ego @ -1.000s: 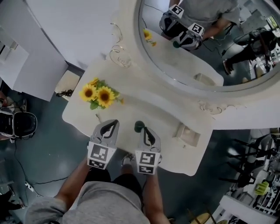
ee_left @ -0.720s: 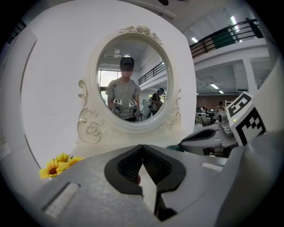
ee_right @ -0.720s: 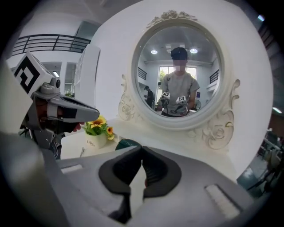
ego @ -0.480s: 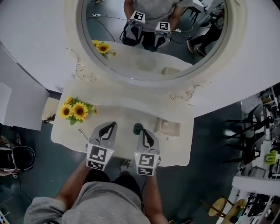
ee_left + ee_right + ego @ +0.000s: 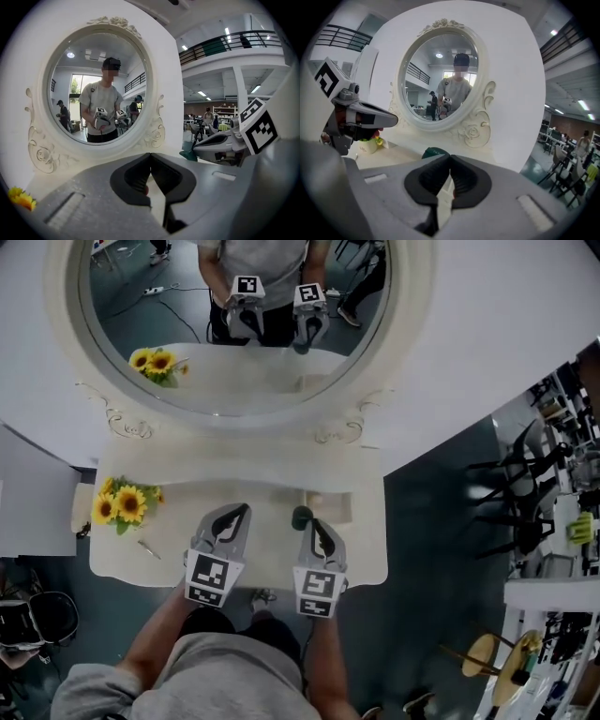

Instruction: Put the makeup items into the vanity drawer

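Over the cream vanity table (image 5: 361,551), the left gripper (image 5: 244,510) and right gripper (image 5: 310,525) are both held clenched, empty. The small dark green round container (image 5: 299,514) is seen mid-table, just beyond the right gripper, whose jaws should be opened before it is straddled.

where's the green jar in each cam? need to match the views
Head view: green jar at centre, at the right claw's tip.
Left gripper view: jar right of centre, partly hidden at the right claw's tip.
Right gripper view: jar at centre, just above the claw tips.
Shared landmark: the round mirror, in all three.
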